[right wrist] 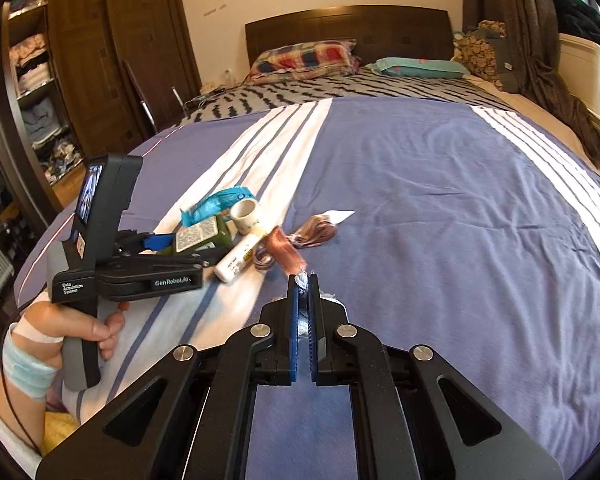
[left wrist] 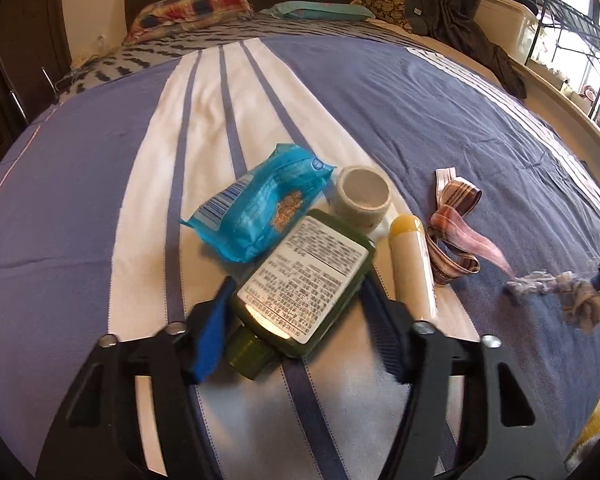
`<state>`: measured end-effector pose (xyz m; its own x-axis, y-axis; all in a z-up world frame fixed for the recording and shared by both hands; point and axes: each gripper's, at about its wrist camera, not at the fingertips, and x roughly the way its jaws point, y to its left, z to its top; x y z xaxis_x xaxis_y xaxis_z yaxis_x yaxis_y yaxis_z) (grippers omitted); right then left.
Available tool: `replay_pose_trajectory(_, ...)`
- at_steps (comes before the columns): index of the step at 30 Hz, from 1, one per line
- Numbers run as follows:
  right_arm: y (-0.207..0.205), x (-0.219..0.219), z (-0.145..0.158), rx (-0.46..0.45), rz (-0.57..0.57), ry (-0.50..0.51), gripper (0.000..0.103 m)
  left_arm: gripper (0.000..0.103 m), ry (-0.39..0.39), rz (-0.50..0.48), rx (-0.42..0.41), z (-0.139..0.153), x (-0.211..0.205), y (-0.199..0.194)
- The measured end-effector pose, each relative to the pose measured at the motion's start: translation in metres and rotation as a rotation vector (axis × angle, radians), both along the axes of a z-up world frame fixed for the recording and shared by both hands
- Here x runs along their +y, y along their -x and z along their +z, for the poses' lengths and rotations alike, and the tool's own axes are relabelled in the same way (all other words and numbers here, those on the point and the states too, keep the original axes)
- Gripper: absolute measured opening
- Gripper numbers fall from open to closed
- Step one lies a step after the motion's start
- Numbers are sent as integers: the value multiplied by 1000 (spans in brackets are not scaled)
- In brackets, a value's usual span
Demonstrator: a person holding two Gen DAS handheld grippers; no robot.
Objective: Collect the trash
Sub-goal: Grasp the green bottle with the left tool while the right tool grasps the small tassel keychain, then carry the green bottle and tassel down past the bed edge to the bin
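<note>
Trash lies in a little pile on the bed [left wrist: 380,92], on the blue and white striped cover. A green bottle [left wrist: 300,276] lies flat with its white label up and its cap toward the camera. It is between the two fingers of the left gripper [left wrist: 296,300]. The fingers sit close on each side of the bottle, one with a blue pad [left wrist: 212,332] and one black. I cannot tell if they press on it.

Next to the bottle is a crinkly blue wrapper [left wrist: 256,212]. It touches the bottle's far left side. A small roll of tape [left wrist: 362,196] stands just behind the bottle. A cream tube [left wrist: 414,264] with a yellow end lies beside the bottle on the right. A striped ribbon [left wrist: 456,224] lies curled up by the tube.

The right gripper [right wrist: 303,280] is squeezed tight. Its tips pinch the frayed end of the ribbon [right wrist: 288,252], and that end is up off the cover. The other end of it lies on the bed near the tube [right wrist: 238,258].

In the right camera, a hand [right wrist: 84,324] holds the handle of the left gripper [right wrist: 188,250]. The wrist has a light blue band on it. The bottle [right wrist: 202,236], wrapper [right wrist: 216,202] and tape roll [right wrist: 246,214] all sit just past that gripper.

Two pillows [right wrist: 304,58] lie at the far end of the bed.
</note>
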<state>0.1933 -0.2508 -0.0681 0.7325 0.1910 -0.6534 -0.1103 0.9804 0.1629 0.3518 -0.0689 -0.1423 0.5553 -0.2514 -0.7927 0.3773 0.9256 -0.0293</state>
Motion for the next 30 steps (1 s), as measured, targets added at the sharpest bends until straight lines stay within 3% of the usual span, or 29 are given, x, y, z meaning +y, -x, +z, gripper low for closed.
replay_pose_trajectory(3, 9, -6, 2, -5, -13, -2, 5, 49, 27, -3, 6, 5, 3, 10)
replay_pose_trajectory(11, 44, -6, 12, -25, -12, 8, 5, 48, 28, -7, -28, 26, 14, 69)
replay_pose_trajectory(24, 136, 1, 34, -71, -4, 2, 5, 48, 93, -16, -161, 84, 37, 225)
replay_pose_trajectory(30, 179, 9, 33, -67, 11, -7, 5, 48, 84, -51, -203, 90, 39, 285)
